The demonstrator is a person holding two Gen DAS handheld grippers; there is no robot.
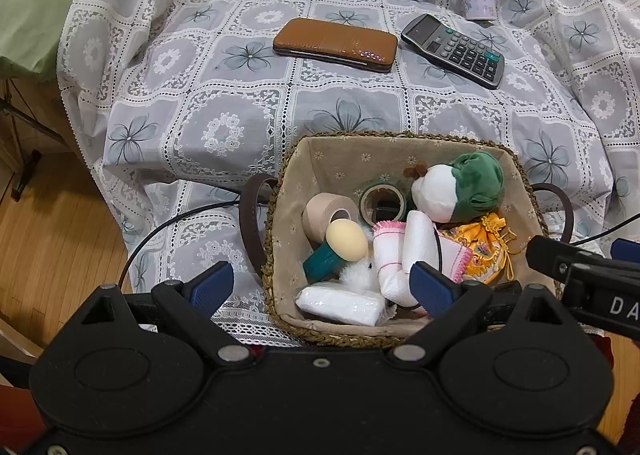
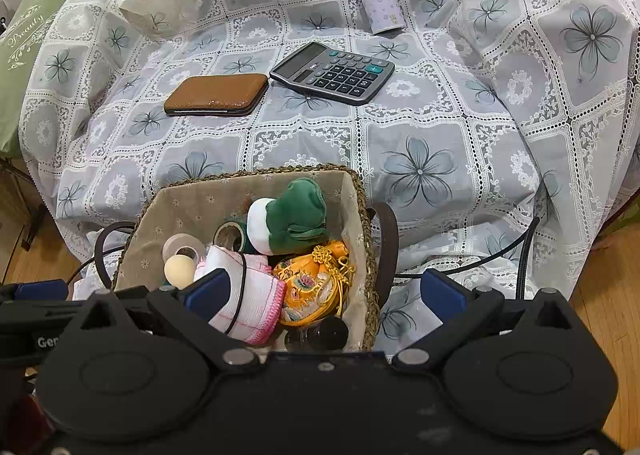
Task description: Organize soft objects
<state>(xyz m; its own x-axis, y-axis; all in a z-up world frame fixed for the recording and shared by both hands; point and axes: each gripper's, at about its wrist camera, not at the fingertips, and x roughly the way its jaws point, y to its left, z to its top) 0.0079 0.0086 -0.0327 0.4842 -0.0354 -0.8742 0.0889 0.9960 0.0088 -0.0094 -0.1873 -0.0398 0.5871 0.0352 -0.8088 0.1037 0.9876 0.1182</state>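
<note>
Bare cloth (image 2: 420,159) lies open between the crammed basket (image 2: 362,191) (no gaps) and the calculator (image 2: 332,71).

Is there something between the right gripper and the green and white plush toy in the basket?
Nothing blocks it. The plush toy lies on top in the basket, with open space between it and the open right gripper.

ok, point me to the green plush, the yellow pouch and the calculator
green plush (image 1: 478,185), left wrist view, on its green body
yellow pouch (image 2: 308,287), right wrist view, on the embroidered front
calculator (image 2: 334,73), right wrist view, on the keypad
</note>
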